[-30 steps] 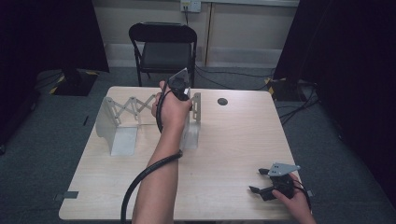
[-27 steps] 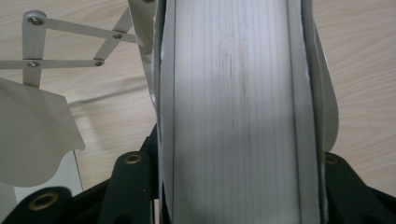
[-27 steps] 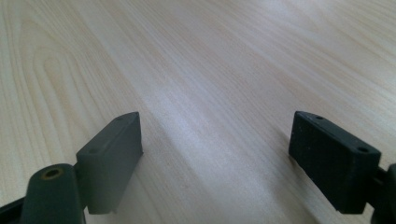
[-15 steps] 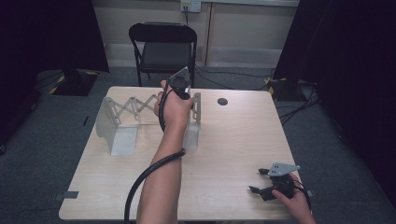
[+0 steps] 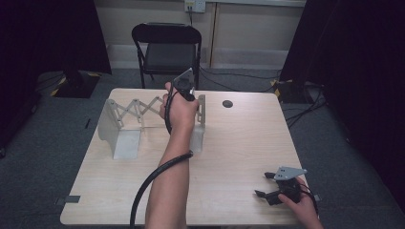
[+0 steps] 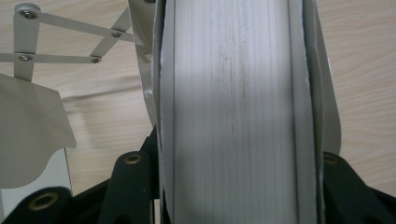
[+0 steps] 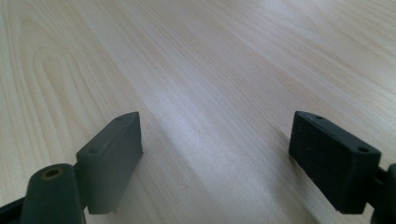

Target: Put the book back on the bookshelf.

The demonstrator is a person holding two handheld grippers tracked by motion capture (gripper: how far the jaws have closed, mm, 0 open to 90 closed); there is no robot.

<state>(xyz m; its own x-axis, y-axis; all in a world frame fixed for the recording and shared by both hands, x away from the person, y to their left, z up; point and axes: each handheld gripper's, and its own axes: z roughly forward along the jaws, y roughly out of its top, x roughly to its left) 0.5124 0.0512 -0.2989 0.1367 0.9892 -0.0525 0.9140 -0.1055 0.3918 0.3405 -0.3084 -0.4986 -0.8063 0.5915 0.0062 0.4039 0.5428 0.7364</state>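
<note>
Okay, biggest first: wooden table (image 5: pixel 239 143) takes up most of the high view, pale grain, w/ a black folding chair (image 5: pixel 167 47) pushed up behind its far edge. Dark round spot (image 5: pixel 228 103) on the tabletop, far side, right of the work.

On the table's left half I've got the expanding metal rack (image 5: pixel 129 119) — white end plates joined by scissor-style lattice arms (image 6: pixel 65 44), stretched out across the table. Left end plate (image 5: pixel 114 131) stands well apart from the right end plate (image 5: pixel 202 114), lattice spanning between them.

My left gripper (image 5: pixel 185 88) is up at that right end plate, hand wrapped round the handle, cable trailing back down the forearm toward the near edge. In the left gripper view the white slab of the plate runs straight up between the black jaws, one jaw on each side, pressed against it — so clamped on the plate, firm grip as far as I can see. Lattice rivets and the other end plate show off to the left there.

My right gripper (image 5: pixel 274 191) sits low at the near right corner of the table, well apart from the rack, grey plate on top. Right gripper view: jaws spread wide, bare wood between them, gripping nothing.
</note>
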